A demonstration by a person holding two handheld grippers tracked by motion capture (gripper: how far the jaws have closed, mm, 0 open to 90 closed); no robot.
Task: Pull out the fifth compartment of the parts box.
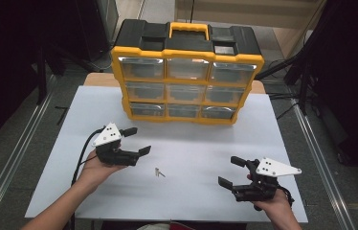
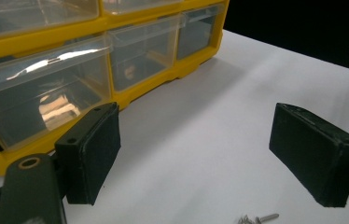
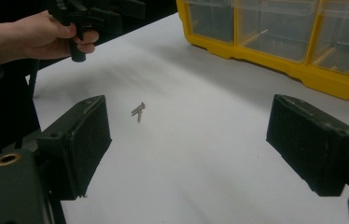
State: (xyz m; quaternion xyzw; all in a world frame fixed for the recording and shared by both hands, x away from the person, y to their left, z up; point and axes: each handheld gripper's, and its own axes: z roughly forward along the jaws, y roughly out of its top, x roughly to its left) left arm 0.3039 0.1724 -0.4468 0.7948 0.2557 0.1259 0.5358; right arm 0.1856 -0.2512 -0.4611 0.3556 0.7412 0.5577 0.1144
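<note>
A yellow and black organizer [image 1: 186, 72] with clear drawers stands upright at the table's far middle. A few small metal screws [image 1: 158, 172] lie on the white tabletop between the two hands. My left gripper [image 1: 137, 141] is held open left of the screws, pointing right toward the organizer's lower drawers [image 2: 46, 93]. The screws [image 2: 257, 218] show at the bottom edge of the left gripper view. My right gripper [image 1: 231, 170] is open at the near right, jaws pointing left toward the screws [image 3: 138, 110]. Nothing is between either pair of jaws.
The white tabletop [image 1: 191, 143] ends at a near edge by the person's arms. Metal rails [image 1: 19, 153] run along the floor on both sides. The other hand with its gripper [image 3: 79, 18] appears at the top left of the right gripper view.
</note>
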